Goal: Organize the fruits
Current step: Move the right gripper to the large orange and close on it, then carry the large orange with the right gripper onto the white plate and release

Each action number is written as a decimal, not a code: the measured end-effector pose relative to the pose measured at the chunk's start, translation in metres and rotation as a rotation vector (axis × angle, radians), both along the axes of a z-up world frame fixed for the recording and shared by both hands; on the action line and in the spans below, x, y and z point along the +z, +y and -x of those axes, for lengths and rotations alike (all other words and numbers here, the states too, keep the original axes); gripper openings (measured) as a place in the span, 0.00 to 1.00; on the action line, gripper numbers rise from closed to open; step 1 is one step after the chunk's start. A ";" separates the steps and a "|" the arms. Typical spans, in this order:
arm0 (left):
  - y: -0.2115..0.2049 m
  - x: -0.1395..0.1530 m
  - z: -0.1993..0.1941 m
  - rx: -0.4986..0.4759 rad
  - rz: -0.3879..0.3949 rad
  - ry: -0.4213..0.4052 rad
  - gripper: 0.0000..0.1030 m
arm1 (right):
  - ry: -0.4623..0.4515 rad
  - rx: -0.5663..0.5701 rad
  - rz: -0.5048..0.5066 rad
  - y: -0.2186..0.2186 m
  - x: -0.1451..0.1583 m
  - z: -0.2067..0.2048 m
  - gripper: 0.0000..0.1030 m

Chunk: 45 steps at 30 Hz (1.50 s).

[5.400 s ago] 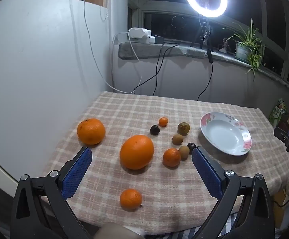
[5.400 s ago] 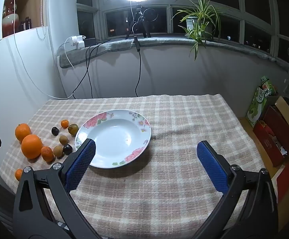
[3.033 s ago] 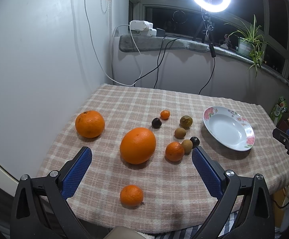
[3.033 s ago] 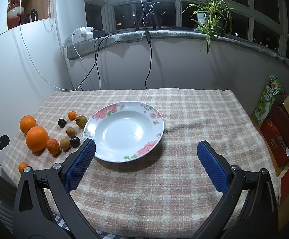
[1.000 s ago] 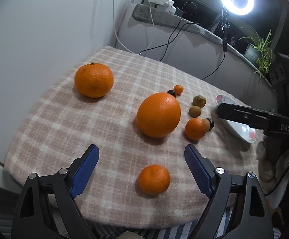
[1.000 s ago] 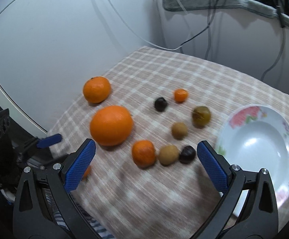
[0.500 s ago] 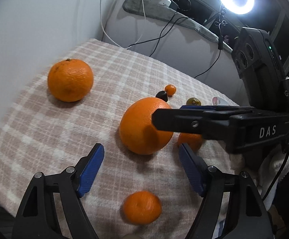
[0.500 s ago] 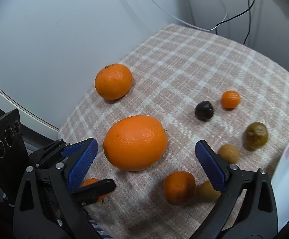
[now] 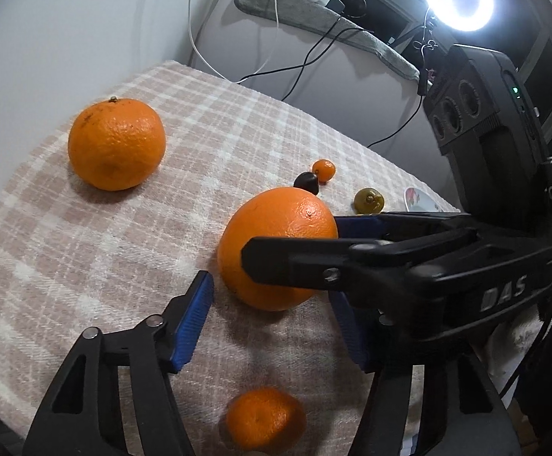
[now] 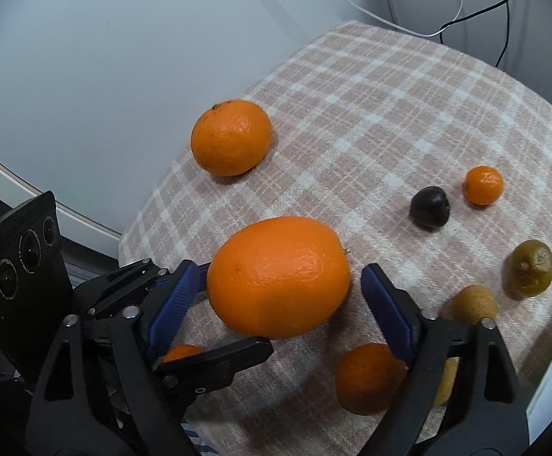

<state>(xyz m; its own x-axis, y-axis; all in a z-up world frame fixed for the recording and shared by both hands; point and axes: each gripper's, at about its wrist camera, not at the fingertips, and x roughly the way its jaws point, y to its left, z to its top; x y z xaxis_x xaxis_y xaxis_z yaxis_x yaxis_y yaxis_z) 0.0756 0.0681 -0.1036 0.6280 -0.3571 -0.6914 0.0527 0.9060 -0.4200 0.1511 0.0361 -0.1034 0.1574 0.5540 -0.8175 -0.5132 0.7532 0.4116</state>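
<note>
A large orange (image 9: 276, 243) (image 10: 277, 275) lies on the checked tablecloth (image 9: 86, 235). My right gripper (image 10: 279, 296) is open with its blue pads on either side of the large orange, close to it but apart. In the left wrist view the right gripper's fingers (image 9: 313, 262) cross in front of the orange. My left gripper (image 9: 272, 323) is open and empty just in front of the same orange. A small mandarin (image 9: 264, 421) lies below it, near the table's front edge. A medium orange (image 9: 116, 144) (image 10: 232, 136) lies to the left.
Small fruits lie to the right: a dark one (image 10: 429, 206), a tiny mandarin (image 10: 483, 185), a greenish one (image 10: 532, 273), a brown one (image 10: 473, 304) and a mandarin (image 10: 369, 378). A white plate's rim (image 9: 422, 201) shows at the right. A white wall stands at the left.
Both grippers have moved in on the large orange. The right gripper's fingers now flank it, and the left gripper has come closer to it from the front.
</note>
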 end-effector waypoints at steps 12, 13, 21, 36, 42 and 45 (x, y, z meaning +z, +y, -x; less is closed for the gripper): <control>-0.003 0.005 0.001 -0.007 -0.029 -0.023 0.56 | 0.012 -0.009 -0.027 -0.002 0.000 0.001 0.78; -0.004 0.006 0.001 -0.007 -0.031 -0.027 0.56 | 0.007 -0.010 -0.031 -0.003 0.002 0.001 0.78; -0.019 0.027 0.005 -0.029 -0.063 -0.079 0.56 | -0.028 -0.043 -0.060 -0.020 0.023 0.010 0.78; -0.098 0.049 -0.003 -0.179 -0.071 -0.130 0.56 | -0.107 -0.191 -0.079 -0.109 0.064 0.033 0.75; -0.143 0.044 -0.015 -0.231 -0.067 -0.114 0.56 | -0.111 -0.273 -0.048 -0.152 0.061 0.035 0.74; -0.162 0.043 -0.021 -0.268 -0.070 -0.108 0.56 | -0.101 -0.320 -0.062 -0.177 0.059 0.036 0.74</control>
